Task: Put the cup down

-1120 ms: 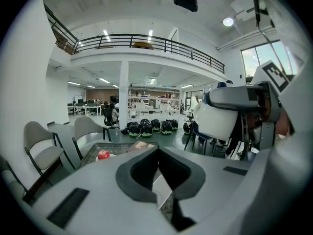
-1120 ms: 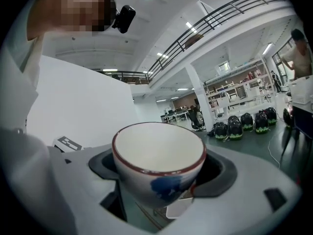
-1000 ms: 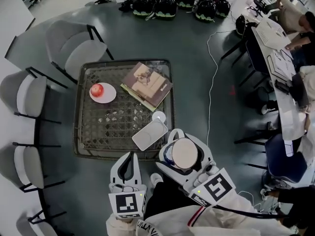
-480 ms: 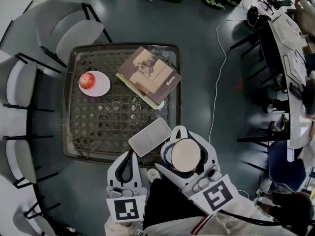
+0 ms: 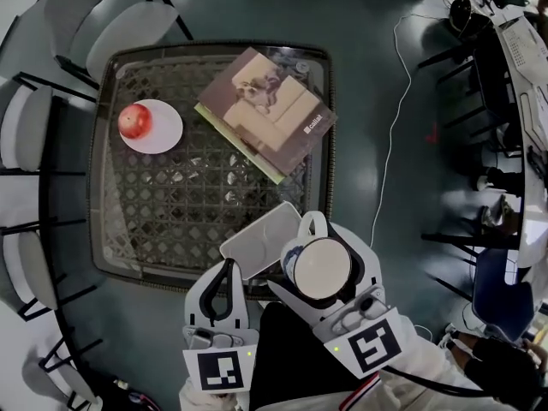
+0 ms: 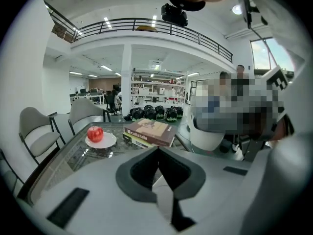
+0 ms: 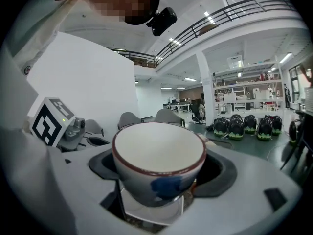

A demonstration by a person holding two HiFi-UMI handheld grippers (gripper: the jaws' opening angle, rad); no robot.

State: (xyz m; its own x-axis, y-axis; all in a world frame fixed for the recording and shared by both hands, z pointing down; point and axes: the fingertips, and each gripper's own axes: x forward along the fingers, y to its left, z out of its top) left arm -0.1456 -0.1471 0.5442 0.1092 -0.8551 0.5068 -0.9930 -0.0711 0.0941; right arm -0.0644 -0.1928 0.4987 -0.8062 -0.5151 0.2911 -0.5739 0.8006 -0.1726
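Note:
A white cup with a dark red rim and a blue mark sits between the jaws of my right gripper, which is shut on it. It hangs upright over the table's near right edge, its handle pointing toward the table. In the right gripper view the cup fills the middle, with the right gripper closed round its lower body. My left gripper is just left of it at the table's near edge, shut and holding nothing. In the left gripper view the left gripper has its jaws together.
The glass-topped woven table bears a red apple on a white plate, a stack of books and a white rectangular tray beside the cup. Grey chairs stand left and behind. A white cable runs along the floor at right.
Both grippers have moved forward toward the table. The cup, earlier off the table's near edge, now hangs over that edge beside the white tray.

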